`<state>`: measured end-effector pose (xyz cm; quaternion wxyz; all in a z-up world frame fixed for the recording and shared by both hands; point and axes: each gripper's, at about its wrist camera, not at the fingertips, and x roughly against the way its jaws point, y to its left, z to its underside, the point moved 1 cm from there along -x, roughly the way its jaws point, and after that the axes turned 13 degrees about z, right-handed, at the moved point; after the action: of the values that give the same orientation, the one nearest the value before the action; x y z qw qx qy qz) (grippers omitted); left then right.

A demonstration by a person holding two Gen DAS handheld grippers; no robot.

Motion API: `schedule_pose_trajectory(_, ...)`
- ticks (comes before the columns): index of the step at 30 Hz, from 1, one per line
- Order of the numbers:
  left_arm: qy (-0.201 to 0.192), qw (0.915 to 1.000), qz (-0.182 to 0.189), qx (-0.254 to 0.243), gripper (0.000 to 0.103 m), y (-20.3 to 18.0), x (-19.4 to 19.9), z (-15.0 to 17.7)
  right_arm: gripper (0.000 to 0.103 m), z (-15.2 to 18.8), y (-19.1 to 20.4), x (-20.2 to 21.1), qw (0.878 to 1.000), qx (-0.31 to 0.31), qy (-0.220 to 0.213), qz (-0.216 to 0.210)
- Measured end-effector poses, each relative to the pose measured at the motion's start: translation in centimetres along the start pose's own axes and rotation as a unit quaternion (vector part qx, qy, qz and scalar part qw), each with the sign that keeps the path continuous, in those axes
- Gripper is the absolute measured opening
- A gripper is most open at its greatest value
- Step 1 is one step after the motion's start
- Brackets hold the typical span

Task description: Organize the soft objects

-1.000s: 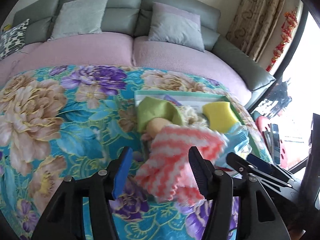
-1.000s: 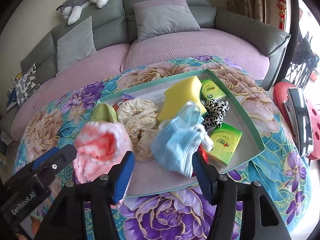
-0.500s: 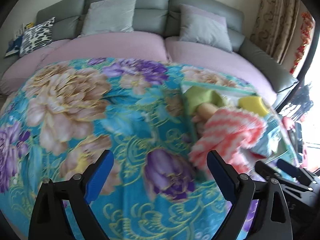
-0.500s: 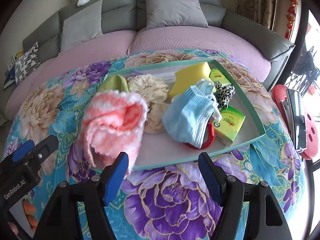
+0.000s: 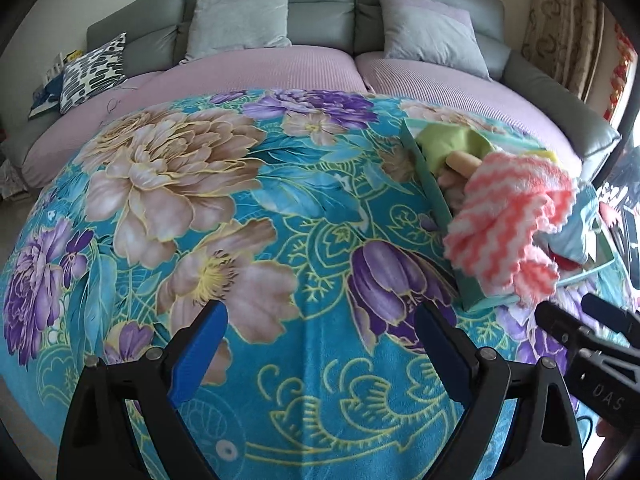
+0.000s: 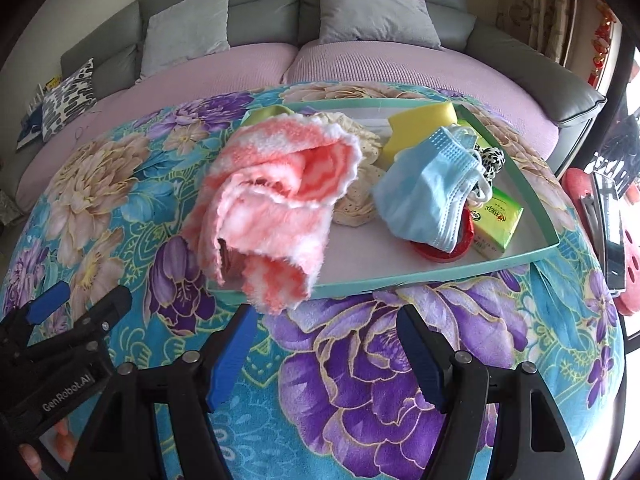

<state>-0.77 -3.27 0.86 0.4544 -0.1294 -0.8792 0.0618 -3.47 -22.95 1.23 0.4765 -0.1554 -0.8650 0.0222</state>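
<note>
A pink-and-white fluffy cloth [image 6: 276, 208] lies over the near-left corner of a teal-rimmed tray [image 6: 440, 274], hanging over its rim; it also shows in the left wrist view [image 5: 516, 224]. In the tray lie blue face masks [image 6: 428, 192], a yellow sponge [image 6: 420, 128], a cream crocheted piece [image 6: 360, 196], a green cloth [image 5: 452, 140], green tissue packs [image 6: 498, 220] and a leopard-print scrunchie [image 6: 490, 160]. My left gripper [image 5: 320, 348] is open and empty over the floral blanket, left of the tray. My right gripper [image 6: 324, 356] is open and empty just before the tray's front rim.
The floral blanket [image 5: 200, 200] covers a round table. A grey sofa with pink seat covers [image 5: 280, 68] and grey cushions [image 5: 240, 12] curves behind. A red stool [image 6: 600, 240] with a dark device stands at the right. The left gripper's body [image 6: 60, 360] sits at the lower left of the right wrist view.
Both grippers pulled back from the tray and opened wider. The left gripper let go of the pink cloth, which now lies draped over the tray's corner.
</note>
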Motion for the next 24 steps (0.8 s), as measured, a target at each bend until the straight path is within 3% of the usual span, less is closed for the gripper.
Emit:
schedule_pose_trajectory(6, -0.004, 0.9995, -0.032, 0.001, 0.095, 0.0, -0.1, 0.1, 0.076, 0.1, 0.4, -0.2, 1.0, 0.007, -0.001, 0.001)
schedule_pose_trajectory(24, 0.018, 0.9982, -0.047, -0.033, 0.095, -1.2, -1.5, 0.3, 0.076, 0.2, 0.4, -1.5, 1.0, 0.02, 0.015, 0.018)
